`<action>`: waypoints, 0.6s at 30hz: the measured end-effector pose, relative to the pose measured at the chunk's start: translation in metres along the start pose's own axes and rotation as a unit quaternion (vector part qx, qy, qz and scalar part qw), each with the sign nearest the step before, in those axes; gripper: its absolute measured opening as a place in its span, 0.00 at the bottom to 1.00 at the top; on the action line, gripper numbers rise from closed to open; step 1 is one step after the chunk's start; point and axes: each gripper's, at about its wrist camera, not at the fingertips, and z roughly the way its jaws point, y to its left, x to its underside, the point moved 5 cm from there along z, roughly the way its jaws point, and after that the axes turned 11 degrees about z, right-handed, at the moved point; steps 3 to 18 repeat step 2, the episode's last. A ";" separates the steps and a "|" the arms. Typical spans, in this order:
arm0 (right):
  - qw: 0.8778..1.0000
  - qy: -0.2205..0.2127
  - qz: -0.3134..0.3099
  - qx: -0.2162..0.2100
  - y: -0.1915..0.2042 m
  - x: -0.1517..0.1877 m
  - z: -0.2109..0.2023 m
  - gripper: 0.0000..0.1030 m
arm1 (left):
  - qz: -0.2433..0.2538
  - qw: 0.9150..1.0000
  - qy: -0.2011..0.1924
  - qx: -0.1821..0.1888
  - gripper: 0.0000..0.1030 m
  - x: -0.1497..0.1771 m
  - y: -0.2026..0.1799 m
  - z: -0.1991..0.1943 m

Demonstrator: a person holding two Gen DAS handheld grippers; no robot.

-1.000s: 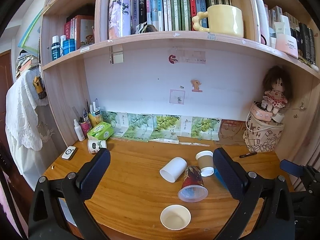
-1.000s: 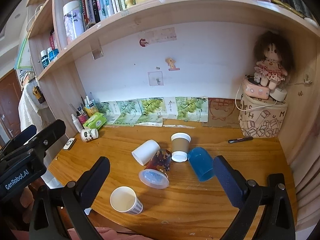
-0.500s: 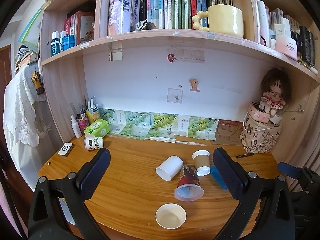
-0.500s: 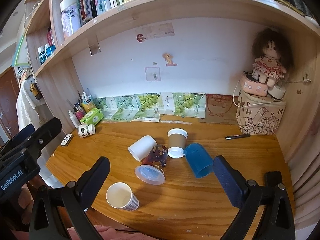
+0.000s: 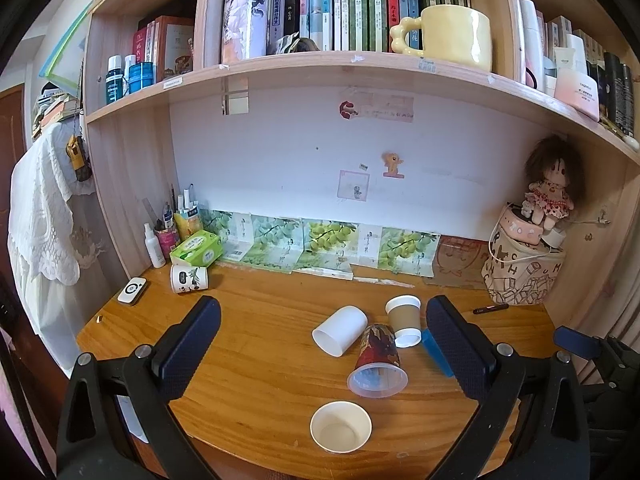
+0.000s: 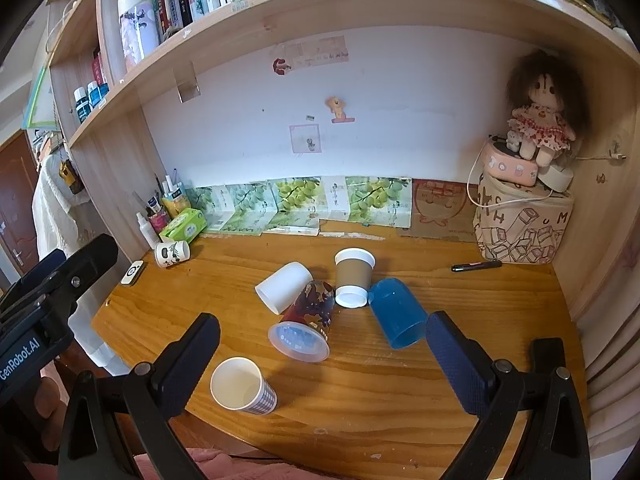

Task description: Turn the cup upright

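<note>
Cups lie tipped mid-bench [image 6: 460, 304]: white cup [image 6: 283, 287], patterned cup [image 6: 307, 327], brown sleeve cup [image 6: 352, 278], blue cup [image 6: 398, 318], all touching or just beside each other. Checked cup [image 6: 243, 386] upright near front edge. Left tongs [image 5: 320, 338] and right tongs [image 6: 320, 354] both wide open, empty, above the cups, touching none.

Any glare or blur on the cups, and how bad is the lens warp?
Left wrist view: shelf edge bows strongly, cups sharp, slight sheen on the desk. Right wrist view: same fisheye bend, blue cup crisp, soft shadows, no glare; dark vignette in the corners.
</note>
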 end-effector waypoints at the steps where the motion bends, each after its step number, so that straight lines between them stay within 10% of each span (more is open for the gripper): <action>1: 1.000 0.002 -0.001 0.000 0.000 0.000 0.001 1.00 | 0.000 1.000 0.001 0.001 1.00 0.000 0.000 0.000; 18: 1.000 0.003 -0.001 0.000 0.000 0.000 0.001 1.00 | -0.001 1.000 0.002 0.001 1.00 0.001 -0.001 0.001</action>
